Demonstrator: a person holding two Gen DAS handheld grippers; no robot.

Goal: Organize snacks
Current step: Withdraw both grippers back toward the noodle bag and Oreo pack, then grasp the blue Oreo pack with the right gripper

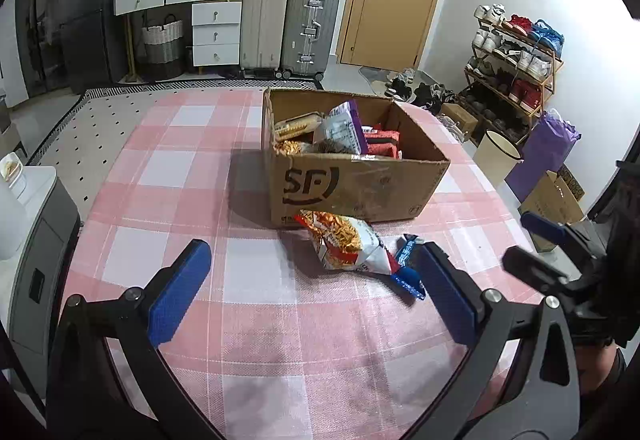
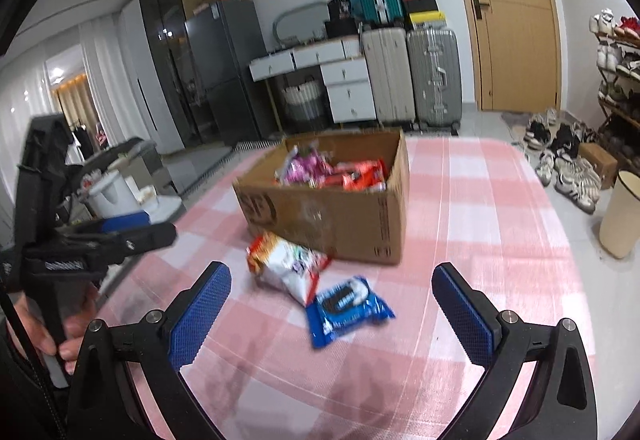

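Two snack packs lie on the pink checked tablecloth [image 1: 280, 320], both on the near side of the cardboard box [image 1: 356, 184], which serves here as the landmark. The orange-and-white chip bag [image 1: 344, 244] sits just in front of the box's printed front wall, its top edge close against the cardboard. The blue cookie pack [image 2: 348, 306] lies nearer the cameras than the chip bag and touches or slightly tucks under its lower corner. Inside the box a heap of packets [image 1: 340, 130] fills the bottom: a purple-and-white bag, a red pack and a yellowish one among them.

The left gripper [image 1: 316, 292] hangs above the cloth in front of the box, its blue-padded fingers spread wide with nothing between them; the cookie pack lies just beside its right finger. The right gripper [image 2: 332, 300] is also on the near side of the box, its fingers wide apart and empty, with the cookie pack and chip bag seen between them on the cloth below. A hand [image 2: 68, 332] grips the left tool's handle at the edge of the right wrist view.
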